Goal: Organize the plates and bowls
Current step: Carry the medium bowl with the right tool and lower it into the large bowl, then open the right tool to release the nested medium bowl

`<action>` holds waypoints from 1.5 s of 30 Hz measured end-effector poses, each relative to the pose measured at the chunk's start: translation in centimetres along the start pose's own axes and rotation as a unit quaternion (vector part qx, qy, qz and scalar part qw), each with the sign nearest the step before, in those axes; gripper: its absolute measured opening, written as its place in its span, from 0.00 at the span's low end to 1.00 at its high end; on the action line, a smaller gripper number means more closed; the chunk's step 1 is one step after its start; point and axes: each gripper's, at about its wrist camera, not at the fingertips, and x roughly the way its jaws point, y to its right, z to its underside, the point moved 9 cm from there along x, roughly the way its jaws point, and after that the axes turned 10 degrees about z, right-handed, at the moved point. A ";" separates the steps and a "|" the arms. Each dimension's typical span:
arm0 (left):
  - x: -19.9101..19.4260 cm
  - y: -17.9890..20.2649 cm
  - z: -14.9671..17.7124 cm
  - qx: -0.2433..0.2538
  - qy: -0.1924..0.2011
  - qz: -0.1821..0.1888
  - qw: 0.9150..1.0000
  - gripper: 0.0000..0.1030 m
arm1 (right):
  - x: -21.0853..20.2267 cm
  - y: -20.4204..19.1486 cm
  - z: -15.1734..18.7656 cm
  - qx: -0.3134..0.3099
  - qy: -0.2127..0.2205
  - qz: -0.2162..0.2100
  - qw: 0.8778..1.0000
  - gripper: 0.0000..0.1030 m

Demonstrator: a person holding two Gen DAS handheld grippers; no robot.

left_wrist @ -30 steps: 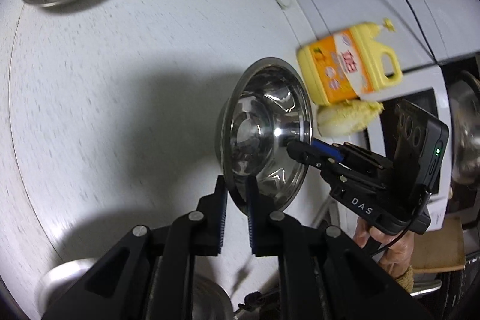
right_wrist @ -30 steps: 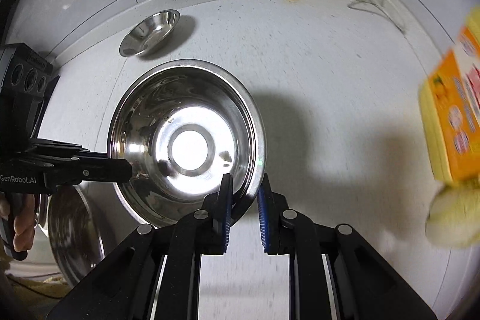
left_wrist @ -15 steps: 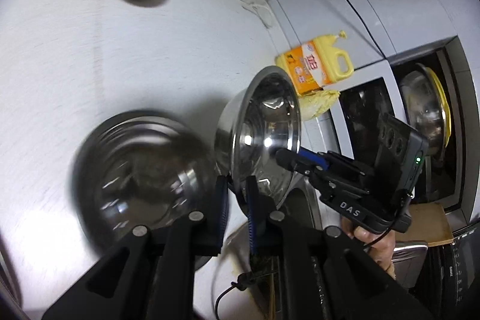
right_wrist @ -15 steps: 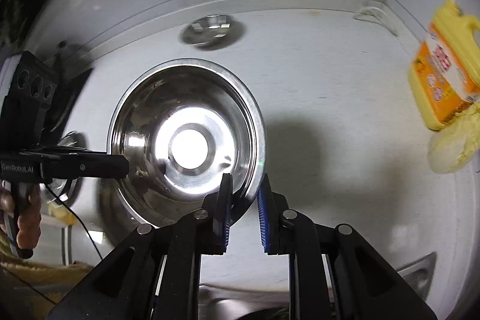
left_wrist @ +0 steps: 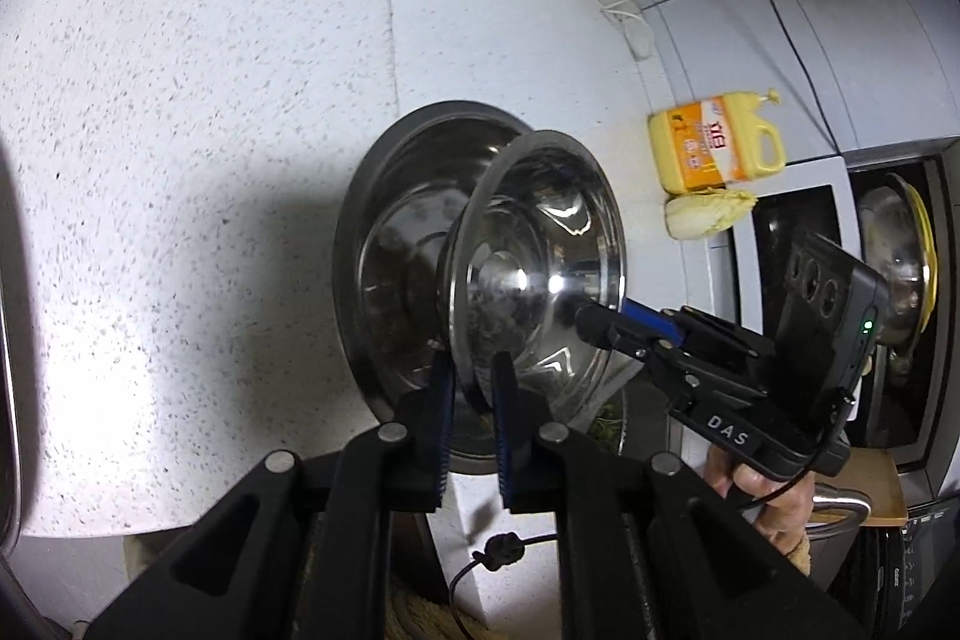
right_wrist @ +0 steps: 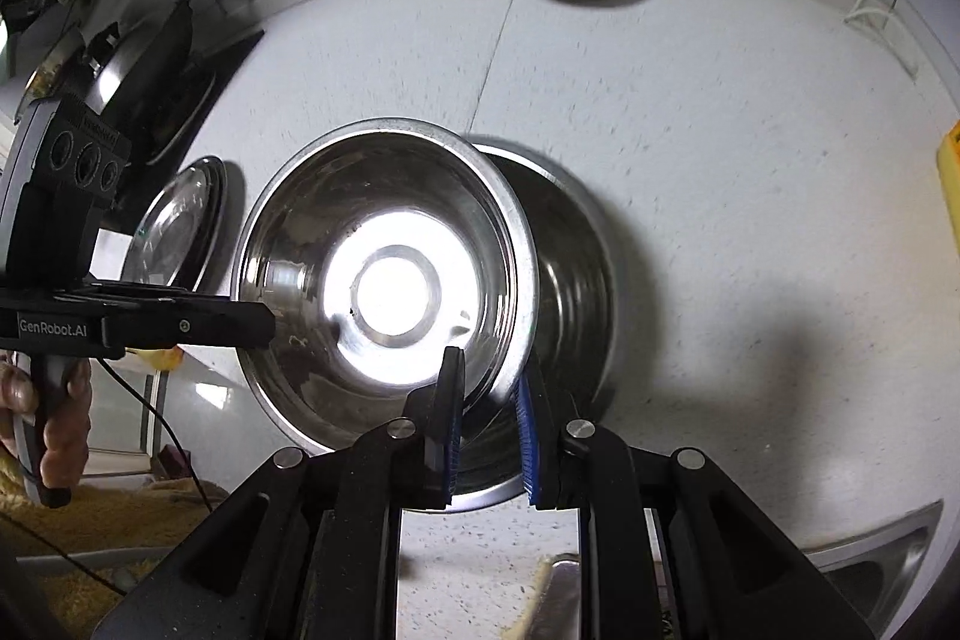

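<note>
Both grippers (left_wrist: 471, 382) (right_wrist: 489, 400) pinch bowl (right_wrist: 384, 280) rim above basin (left_wrist: 390, 244).

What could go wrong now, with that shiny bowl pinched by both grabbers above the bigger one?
1. The held bowl is gripped only at its thin rim by the left gripper and right gripper; slick steel could slip.
2. It hangs tilted over the larger bowl, so it may land crooked rather than nest.
3. The larger bowl appears near the counter edge; a bump might shove it off.
</note>
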 end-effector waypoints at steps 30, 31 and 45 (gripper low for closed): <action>-1.7 1.4 -1.3 0.099 0.036 -0.092 0.990 0.46 | -1.5 2.3 -0.5 0.020 0.030 0.024 0.999 0.53; -2.2 1.6 -1.6 0.101 0.044 -0.089 0.990 0.50 | -1.8 2.7 -0.6 0.022 0.033 0.027 0.999 0.56; -3.3 -0.1 -6.5 0.048 0.083 -0.080 0.992 0.58 | -3.1 11.3 -1.6 0.079 0.050 0.082 0.992 0.71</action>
